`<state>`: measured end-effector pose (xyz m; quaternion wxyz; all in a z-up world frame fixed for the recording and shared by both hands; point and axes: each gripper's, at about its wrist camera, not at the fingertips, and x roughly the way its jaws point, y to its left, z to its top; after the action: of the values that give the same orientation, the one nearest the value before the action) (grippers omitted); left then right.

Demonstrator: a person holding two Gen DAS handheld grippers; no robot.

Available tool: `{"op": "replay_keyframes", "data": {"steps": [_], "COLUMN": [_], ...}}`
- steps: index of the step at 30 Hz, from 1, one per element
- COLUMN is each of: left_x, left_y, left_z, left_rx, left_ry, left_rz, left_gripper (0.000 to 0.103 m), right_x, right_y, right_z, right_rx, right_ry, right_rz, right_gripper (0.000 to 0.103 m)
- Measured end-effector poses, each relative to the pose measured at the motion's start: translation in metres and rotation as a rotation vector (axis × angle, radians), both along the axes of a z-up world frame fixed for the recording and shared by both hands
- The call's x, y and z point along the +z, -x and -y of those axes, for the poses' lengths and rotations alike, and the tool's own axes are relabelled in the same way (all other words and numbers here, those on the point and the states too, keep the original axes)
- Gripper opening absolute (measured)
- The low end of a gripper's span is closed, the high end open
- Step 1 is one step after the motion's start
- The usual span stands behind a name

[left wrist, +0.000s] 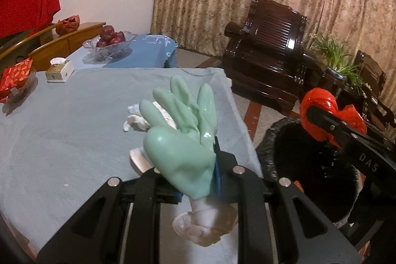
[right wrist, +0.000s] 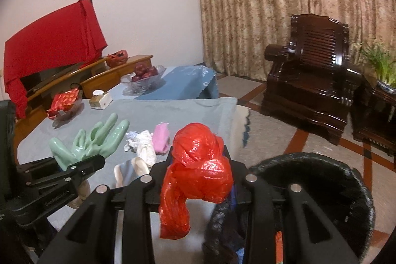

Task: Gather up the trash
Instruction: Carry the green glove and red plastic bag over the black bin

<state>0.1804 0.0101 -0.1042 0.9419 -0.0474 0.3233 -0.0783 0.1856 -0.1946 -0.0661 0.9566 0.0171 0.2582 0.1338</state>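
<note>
In the left wrist view, nearest the lens, the left claw (left wrist: 198,165) is closed to a narrow gap on a mint-green rubber glove (left wrist: 180,135), pinching it near the cuff so the puffed fingers stand up over the bench (left wrist: 61,140). The glove looks soft, light and slick with a wet-looking sheen; a grip low on the bunched cuff seems safer than on the smooth fingers, which would likely slide out. Behind it lies crumpled white tissue (left wrist: 141,120), limp and feather-light, on a pale blue cloth. To the right a bin (left wrist: 309,165) lined with black plastic stands beside the bench, with the other claw holding a red bag above its rim. In the right wrist view, nearest the lens, the right claw (right wrist: 198,180) is partly closed around a knotted red plastic bag (right wrist: 198,165), thin, crinkly and glossy, its tail hanging loose below; the knot gives the firmest hold. A pink packet (right wrist: 160,137) rests on the bench beyond, and the bin's mouth opens just right of the bag.
</note>
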Motion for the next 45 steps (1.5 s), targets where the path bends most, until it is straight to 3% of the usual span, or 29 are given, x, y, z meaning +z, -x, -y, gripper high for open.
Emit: {"op": "replay_keyframes", "data": {"steps": [24, 45], "left_x": [0.008, -0.024], "left_y": [0.023, 0.003], "left_z": [0.118, 0.201], "left_rx": [-0.209, -0.384], "left_ry": [-0.008, -0.002], "left_rz": [0.019, -0.011], "left_gripper": [0.018, 0.018], "right_x": [0.005, -0.028], "right_y": [0.058, 0.066], "right_z": [0.111, 0.178], "right_rx": [-0.219, -0.348], "right_ry": [0.003, 0.008], "right_rz": [0.017, -0.055], "right_gripper": [0.034, 0.034]}}
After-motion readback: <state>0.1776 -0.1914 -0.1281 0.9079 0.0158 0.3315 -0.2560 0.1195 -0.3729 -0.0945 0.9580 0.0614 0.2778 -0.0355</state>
